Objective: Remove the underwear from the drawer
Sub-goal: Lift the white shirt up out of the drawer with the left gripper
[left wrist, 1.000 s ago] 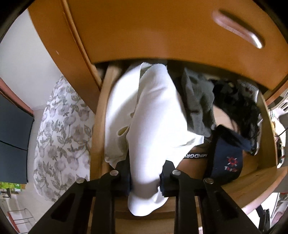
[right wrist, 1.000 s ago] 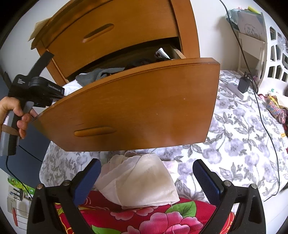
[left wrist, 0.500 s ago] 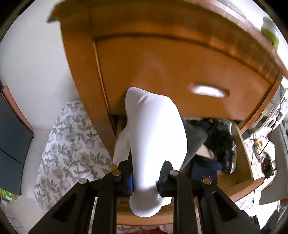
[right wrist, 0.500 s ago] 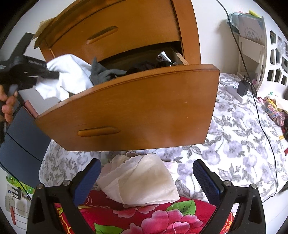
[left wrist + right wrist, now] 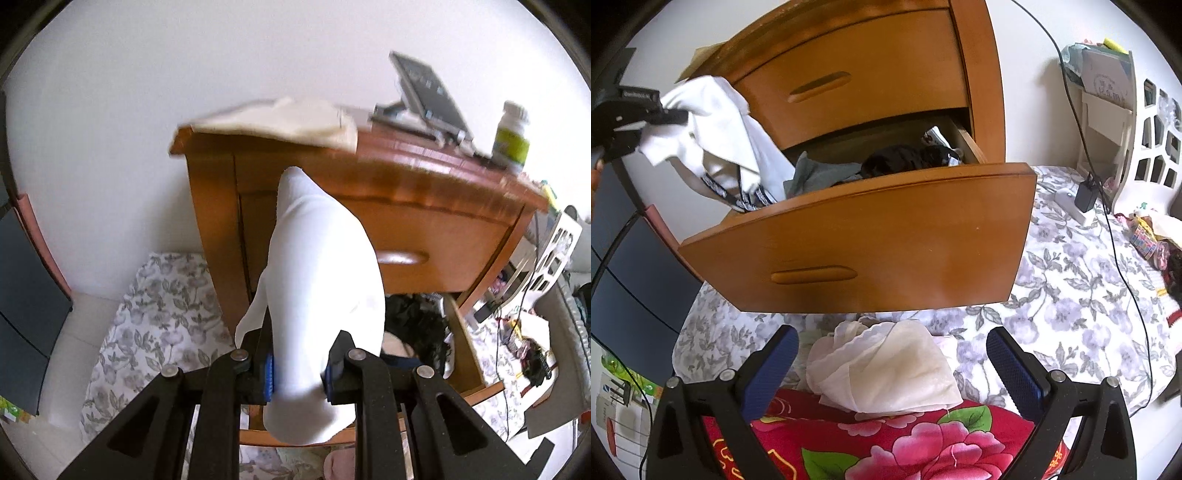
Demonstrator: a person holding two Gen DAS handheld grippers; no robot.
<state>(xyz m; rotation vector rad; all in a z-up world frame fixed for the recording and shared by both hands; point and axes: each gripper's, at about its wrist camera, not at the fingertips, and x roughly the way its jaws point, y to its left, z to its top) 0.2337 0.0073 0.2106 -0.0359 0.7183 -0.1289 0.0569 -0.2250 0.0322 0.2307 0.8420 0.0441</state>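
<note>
My left gripper (image 5: 297, 373) is shut on white underwear (image 5: 321, 288), which drapes forward over its fingers. In the right wrist view that same left gripper (image 5: 670, 114) holds the white underwear (image 5: 716, 125) up at the left, above the open lower drawer (image 5: 871, 236); a patterned waistband end still hangs at the drawer's left corner. Grey and black garments (image 5: 901, 162) lie inside the drawer. My right gripper (image 5: 892, 354) is open, low over the bed, with a cream underwear piece (image 5: 886, 369) lying between its fingers.
The wooden nightstand (image 5: 424, 221) carries a cloth (image 5: 288, 122), a phone on a stand (image 5: 428, 92) and a bottle (image 5: 511, 138). A floral bedsheet (image 5: 1071, 288), a red flowered blanket (image 5: 905, 443), a charger with cable (image 5: 1086, 195) and a white headboard (image 5: 1152, 147) surround the drawer.
My left gripper has lifted the white underwear up and out of the drawer, rising to the nightstand's top level. The right gripper has stayed in place, open.
</note>
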